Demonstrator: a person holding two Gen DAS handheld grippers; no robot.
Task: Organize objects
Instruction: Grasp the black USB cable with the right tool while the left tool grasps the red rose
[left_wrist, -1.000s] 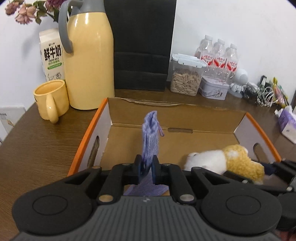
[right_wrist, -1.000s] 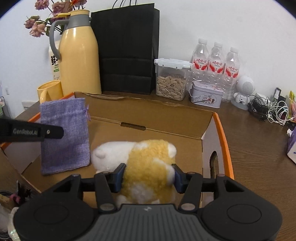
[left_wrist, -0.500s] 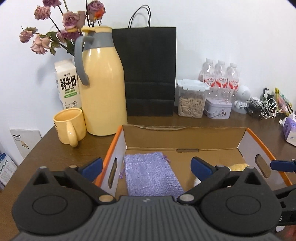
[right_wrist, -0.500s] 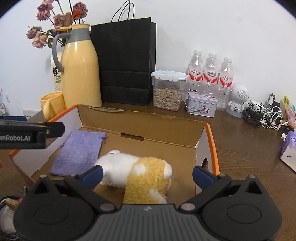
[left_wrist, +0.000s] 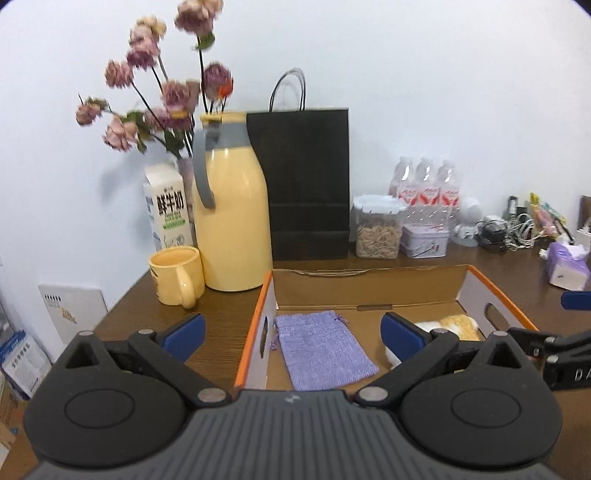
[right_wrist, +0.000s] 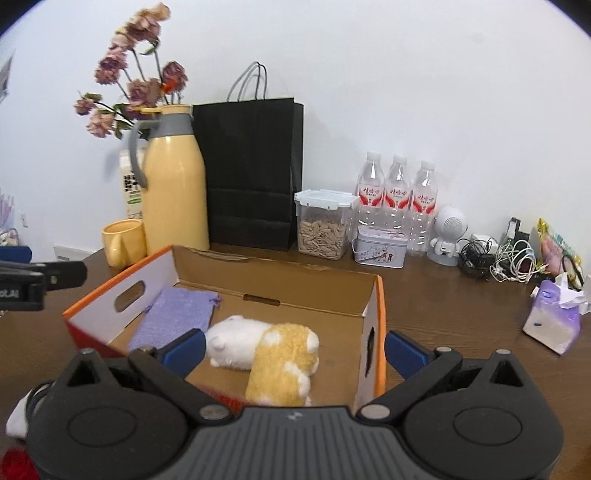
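An open cardboard box (left_wrist: 369, 286) with orange edges stands on the brown table and also shows in the right wrist view (right_wrist: 378, 325). A purple cloth pouch (left_wrist: 325, 349) lies flat in its left part, also in the right wrist view (right_wrist: 173, 314). A white and yellow plush toy (right_wrist: 273, 354) lies in the box's right part, partly seen in the left wrist view (left_wrist: 454, 325). My left gripper (left_wrist: 293, 330) is open and empty above the box's near left side. My right gripper (right_wrist: 295, 345) is open and empty above the plush.
A yellow thermos jug (left_wrist: 231, 218), yellow mug (left_wrist: 177, 275), milk carton (left_wrist: 168, 210), flowers and a black paper bag (left_wrist: 308, 184) stand behind the box. A seed jar (right_wrist: 323, 225), tin, water bottles (right_wrist: 397, 199), cables and a tissue pack (right_wrist: 552, 321) sit to the right.
Both grippers opened and let go: the pouch now lies flat in the box and the plush rests in the box. Both grippers then drew back and up.
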